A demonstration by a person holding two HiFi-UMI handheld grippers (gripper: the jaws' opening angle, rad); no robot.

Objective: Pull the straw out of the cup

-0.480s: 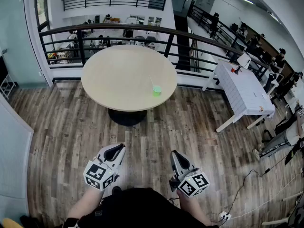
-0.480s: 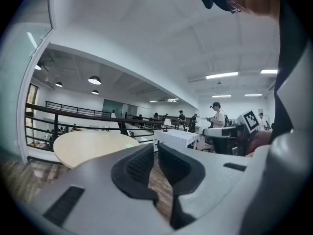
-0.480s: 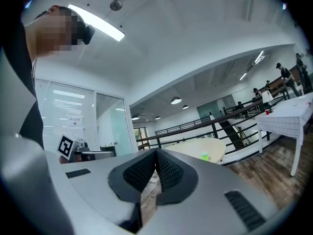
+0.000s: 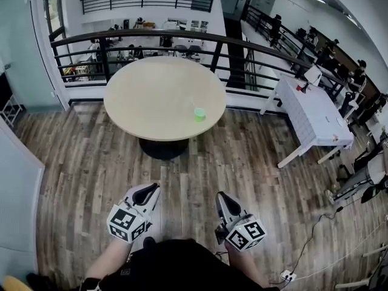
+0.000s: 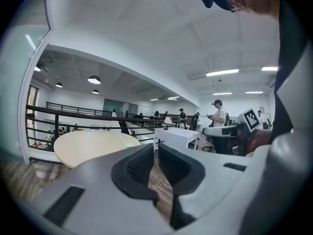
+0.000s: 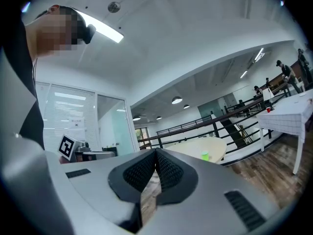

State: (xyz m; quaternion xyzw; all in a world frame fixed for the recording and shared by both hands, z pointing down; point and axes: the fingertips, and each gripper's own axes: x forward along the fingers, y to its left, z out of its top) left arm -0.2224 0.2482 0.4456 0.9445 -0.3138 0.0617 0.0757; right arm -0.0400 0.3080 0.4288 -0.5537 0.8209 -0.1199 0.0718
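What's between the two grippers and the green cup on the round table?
Head view: only bare wooden floor and bare tabletop lie between the left gripper, the right gripper and the cup.

Grey left tongs (image 4: 145, 191) and right tongs (image 4: 222, 199) bear checkered cubes (image 4: 125, 223); top (image 4: 176, 265) seemingly black.

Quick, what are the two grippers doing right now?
Left gripper: open just a little, holding nothing.
Right gripper: closed, holding nothing.

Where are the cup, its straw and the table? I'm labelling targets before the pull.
cup (image 4: 199, 115), head view, green side wall.
straw (image 4: 193, 103), head view, shaft above the cup.
table (image 4: 151, 93), head view, bare top.
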